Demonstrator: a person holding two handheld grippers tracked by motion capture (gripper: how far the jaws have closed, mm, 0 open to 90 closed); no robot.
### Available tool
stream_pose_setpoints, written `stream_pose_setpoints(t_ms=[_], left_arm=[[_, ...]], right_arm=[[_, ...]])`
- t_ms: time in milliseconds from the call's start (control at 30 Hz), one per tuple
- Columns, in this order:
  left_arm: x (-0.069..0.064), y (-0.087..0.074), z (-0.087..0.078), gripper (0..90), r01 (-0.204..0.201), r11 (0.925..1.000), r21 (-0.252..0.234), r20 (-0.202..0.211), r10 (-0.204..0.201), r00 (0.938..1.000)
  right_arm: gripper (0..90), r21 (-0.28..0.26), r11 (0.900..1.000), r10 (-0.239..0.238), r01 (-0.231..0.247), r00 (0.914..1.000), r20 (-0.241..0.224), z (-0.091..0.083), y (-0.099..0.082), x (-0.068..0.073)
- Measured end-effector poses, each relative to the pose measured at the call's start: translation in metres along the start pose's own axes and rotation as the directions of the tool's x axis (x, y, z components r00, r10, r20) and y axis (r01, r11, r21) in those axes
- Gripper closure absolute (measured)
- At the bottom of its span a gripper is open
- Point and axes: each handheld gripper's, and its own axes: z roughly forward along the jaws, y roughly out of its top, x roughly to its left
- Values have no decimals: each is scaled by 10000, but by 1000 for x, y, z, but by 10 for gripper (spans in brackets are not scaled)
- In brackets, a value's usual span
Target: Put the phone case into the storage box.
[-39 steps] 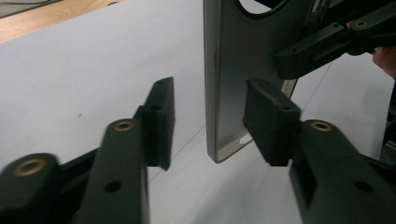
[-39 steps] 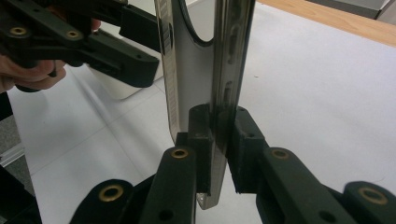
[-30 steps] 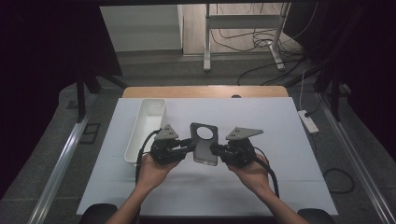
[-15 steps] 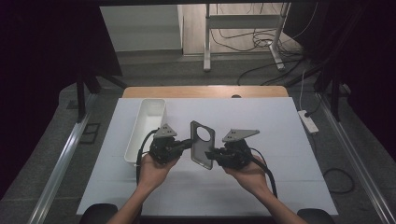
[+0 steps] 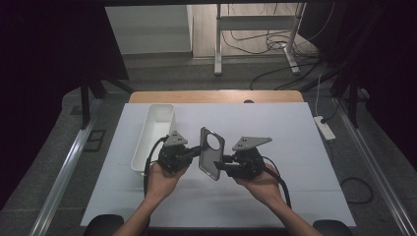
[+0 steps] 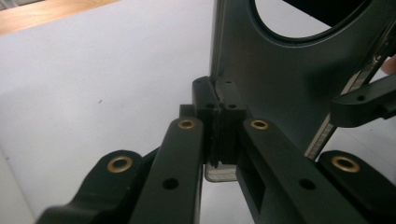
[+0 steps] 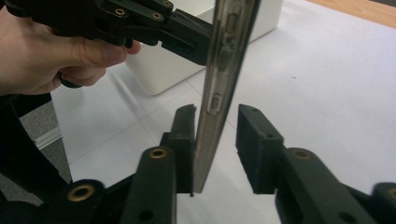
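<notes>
the dark grey phone case with a big round camera hole (image 5: pixel 211 153) is held up on its edge above the middle of the white worktop (image 5: pixel 295 132), nearer the person's edge than the far one, tilted a little, between the two hand-held tools. the left gripper (image 5: pixel 196 150) has its black jaws clamped tight on the case's left edge; in the left gripper view the two pads (image 6: pixel 203 95) meet on the thin wall of the case (image 6: pixel 275 88), just below the round hole. the right gripper (image 5: pixel 220 164) sits at the case's lower right edge, and its jaws have just been opening: in the right gripper view the silvery side of the case (image 7: pixel 224 60) stands between the pads, lying close along the left-hand pad (image 7: pixel 184 128), with a clear gap to the other pad, so it is not pinching. the left hand (image 5: pixel 162 179) and the right hand (image 5: pixel 268 184) grip the tool bodies from the near edge. a long white rectangular plastic tray (image 5: pixel 152 137) lies along the worktop's left edge, just beside the left gripper. the bare wooden tabletop (image 5: pixel 216 96) shows as a strip past the far edge
</notes>
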Motion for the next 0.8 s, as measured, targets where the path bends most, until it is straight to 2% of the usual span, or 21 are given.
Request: stream_pose_setpoints(t_ms=[33,200,433,700,800], left_arm=[[0,0,0,889,0,10000,0,0,0,10000],[2,0,-1,889,-26,10000,4,-163,26,9999],[5,-1,-3,889,-54,10000,3,-347,54,9994],[9,-1,-7,889,2,10000,-58,-469,-5,9989],[10,-1,-8,889,19,10000,-54,-495,-21,9988]], right_arm=[[662,0,10000,0,0,10000,0,0,0,0],[544,41,9999,134,-133,9998,-161,-2,0,-3],[406,45,9996,265,-262,9966,-779,-2,1,-5],[261,272,9995,149,-131,9975,-685,-1,0,-6],[240,340,9993,181,-158,9976,-672,-2,0,-7]])
